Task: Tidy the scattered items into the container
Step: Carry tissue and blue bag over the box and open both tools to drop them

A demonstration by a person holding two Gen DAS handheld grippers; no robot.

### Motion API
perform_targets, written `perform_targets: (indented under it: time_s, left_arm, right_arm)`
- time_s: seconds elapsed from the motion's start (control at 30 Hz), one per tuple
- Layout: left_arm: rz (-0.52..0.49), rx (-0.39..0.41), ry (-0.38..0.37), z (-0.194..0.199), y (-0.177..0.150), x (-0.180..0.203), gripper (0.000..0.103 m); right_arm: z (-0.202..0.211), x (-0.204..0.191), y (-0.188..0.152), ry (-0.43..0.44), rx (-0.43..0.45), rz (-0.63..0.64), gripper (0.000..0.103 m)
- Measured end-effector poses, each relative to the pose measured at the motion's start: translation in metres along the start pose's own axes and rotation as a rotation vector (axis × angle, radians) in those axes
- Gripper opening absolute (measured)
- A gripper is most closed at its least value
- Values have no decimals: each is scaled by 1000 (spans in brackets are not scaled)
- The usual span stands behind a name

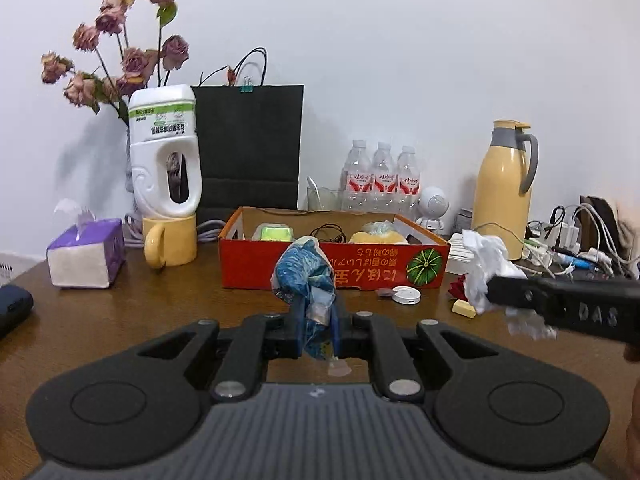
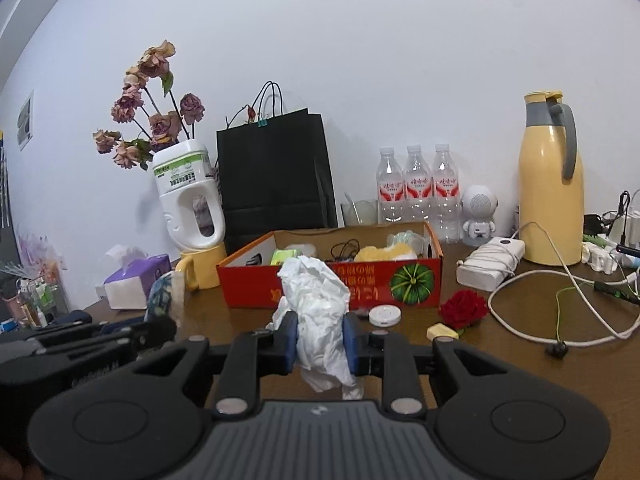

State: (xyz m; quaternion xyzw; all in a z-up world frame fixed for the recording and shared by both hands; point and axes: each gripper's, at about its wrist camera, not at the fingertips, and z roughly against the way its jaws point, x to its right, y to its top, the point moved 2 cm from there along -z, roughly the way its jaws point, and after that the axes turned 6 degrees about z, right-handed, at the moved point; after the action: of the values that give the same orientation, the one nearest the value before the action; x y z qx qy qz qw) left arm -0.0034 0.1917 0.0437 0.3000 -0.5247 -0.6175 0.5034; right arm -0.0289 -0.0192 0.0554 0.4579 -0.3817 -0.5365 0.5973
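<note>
Tools (image 1: 316, 320) (image 2: 320, 344) grip wrappers over cluttered brown table (image 1: 160, 312) by white wall (image 1: 400, 60).

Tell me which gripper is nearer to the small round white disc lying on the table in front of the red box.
Right. The right gripper, shut on crumpled white tissue, is just short of the round white disc. The left gripper, holding a blue patterned wrapper, sits farther left.

Both views are evenly lit by soft, cool indoor light; the white wall (image 1: 400, 60) looks slightly bluish; the dried flowers (image 1: 116, 52) throw a faint grey shadow on it, to the left; the brown table (image 1: 160, 308) shows a dull sheen, no hard glare; fisheye distortion bends the edges and darkens the corners; the white crumpled tissue (image 1: 488, 276) is a little blurred at its lower edge in the left wrist view.
</note>
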Motion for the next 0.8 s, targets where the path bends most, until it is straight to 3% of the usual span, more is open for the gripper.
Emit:
perform_targets:
  time_s: [0.1, 0.3, 0.53, 0.67, 0.8]
  left_arm:
    - [-3, 28, -6, 2, 5, -1, 13]
    - [-28, -8, -13, -31, 27, -6, 13]
    - [-58, -31, 23, -103, 75, -18, 14]
    - [-49, -132, 2, -161, 104, -19, 14]
    - [-4, -242, -13, -209, 125, -25, 14]
  right_arm:
    - [2, 0, -1, 2, 5, 19, 24]
    - [-26, 15, 9, 23, -10, -42, 24]
    - [-81, 35, 62, 56, 16, -33, 24]
    - [-139, 54, 104, 85, -49, -26, 24]
    - [-192, 73, 133, 64, -176, -30, 24]
